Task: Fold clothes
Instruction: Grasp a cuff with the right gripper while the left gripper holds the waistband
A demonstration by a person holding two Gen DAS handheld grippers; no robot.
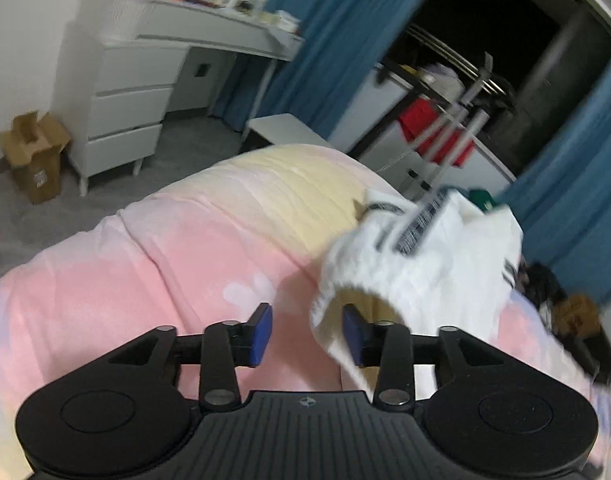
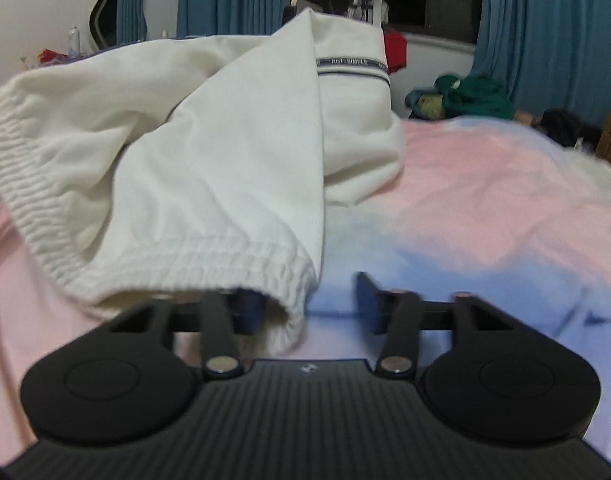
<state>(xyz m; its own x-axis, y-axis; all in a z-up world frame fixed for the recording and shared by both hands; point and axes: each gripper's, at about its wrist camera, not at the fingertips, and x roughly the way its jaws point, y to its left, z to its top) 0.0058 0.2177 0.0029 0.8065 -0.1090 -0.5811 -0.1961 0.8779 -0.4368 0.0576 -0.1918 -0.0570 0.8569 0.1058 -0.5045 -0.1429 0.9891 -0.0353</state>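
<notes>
Both the left gripper (image 1: 307, 330) and right gripper (image 2: 305, 300) stand half-open, pinching nothing, so close squarely across the white garment's (image 2: 185, 140) elastic cuff (image 2: 209, 268) before lifting.

White garment (image 2: 193, 152) w/ elastic ribbed band, looks like shorts or sweatpants, bunched up in a heap on the pink blanket (image 2: 485, 184). Dark striped trim w/ lettering near the top, approx 1 o'clock of the pile. Band opening sags toward 6 o'clock, fabric creased, not folded yet.
</notes>
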